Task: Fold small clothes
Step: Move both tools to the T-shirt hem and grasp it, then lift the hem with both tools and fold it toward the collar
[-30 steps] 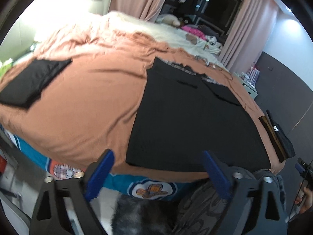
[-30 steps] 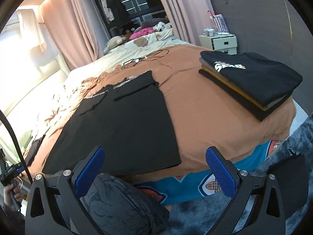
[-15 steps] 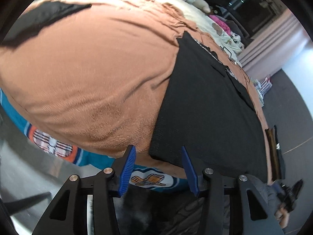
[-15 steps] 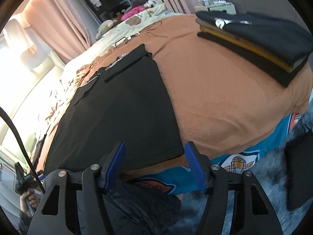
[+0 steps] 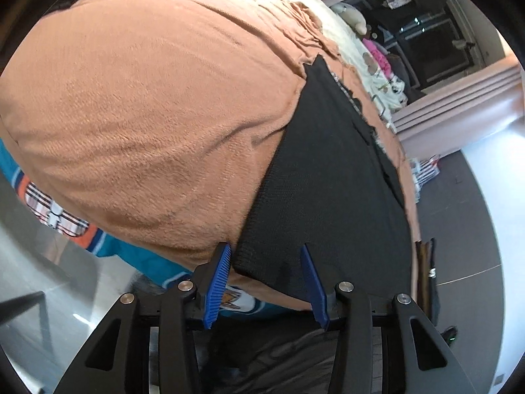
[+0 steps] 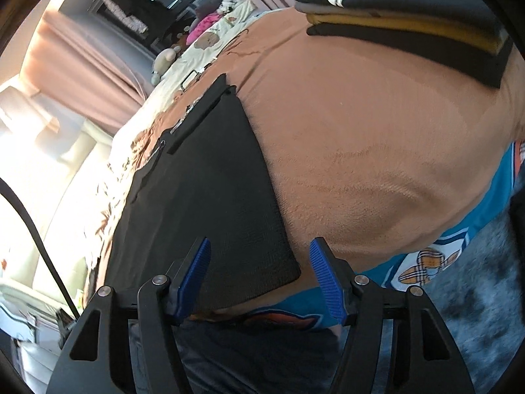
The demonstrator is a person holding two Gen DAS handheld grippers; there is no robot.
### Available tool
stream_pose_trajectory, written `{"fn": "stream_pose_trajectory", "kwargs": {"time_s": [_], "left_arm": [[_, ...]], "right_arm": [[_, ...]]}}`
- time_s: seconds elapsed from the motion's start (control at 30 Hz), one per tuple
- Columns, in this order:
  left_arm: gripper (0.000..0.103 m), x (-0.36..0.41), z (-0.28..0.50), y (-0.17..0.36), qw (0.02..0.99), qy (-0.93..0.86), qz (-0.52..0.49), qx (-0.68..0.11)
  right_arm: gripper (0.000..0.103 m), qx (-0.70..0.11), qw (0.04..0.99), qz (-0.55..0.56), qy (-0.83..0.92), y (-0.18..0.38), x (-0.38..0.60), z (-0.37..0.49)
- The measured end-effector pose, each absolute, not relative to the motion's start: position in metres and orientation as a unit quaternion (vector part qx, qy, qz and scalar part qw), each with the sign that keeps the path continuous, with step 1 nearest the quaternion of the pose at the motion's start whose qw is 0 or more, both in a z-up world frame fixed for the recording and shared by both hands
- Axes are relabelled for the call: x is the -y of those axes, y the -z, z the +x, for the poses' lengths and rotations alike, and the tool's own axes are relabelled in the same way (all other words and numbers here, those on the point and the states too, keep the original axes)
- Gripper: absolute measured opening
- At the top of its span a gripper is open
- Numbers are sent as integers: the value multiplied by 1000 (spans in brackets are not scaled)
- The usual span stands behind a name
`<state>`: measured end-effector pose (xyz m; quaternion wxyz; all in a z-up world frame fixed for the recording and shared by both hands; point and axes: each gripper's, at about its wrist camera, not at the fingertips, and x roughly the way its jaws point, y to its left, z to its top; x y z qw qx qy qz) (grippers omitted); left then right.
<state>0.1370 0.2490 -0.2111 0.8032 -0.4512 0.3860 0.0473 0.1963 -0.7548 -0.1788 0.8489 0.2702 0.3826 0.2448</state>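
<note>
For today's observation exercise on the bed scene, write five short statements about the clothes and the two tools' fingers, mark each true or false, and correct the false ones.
1. The black garment lies spread flat on the brown blanket. True.
2. The left gripper has one near corner of the garment between its fingers. True.
3. The folded stack of clothes sits on top of the black garment. False: it lies apart from it, on the blanket's far right side.
4. The right gripper is lifting the garment into the air. False: the garment lies flat.
5. The fingers' pads are red. False: blue.
</note>
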Motion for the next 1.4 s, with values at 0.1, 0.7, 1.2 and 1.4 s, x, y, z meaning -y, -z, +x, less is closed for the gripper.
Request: {"fn": "stream_pose_trajectory", "kwargs": {"time_s": [0.1,0.7,1.2,1.4], "left_arm": [[44,-248,137,212,801,-41,-458,-383],[33,-253,149,221,786,-30,-498,-366],[33,-241,154,223,769,-60,-535,-344],[11,-243,155,227,751,-110,-556,-339]], "right_arm": [[61,-381,844,284,-247,185,758,198],[52,-400,765,397,-312,239,759,201],[36,-388,781,405,-274,237,752,201],[6,-381,785,423,-242,226,745,196]]}}
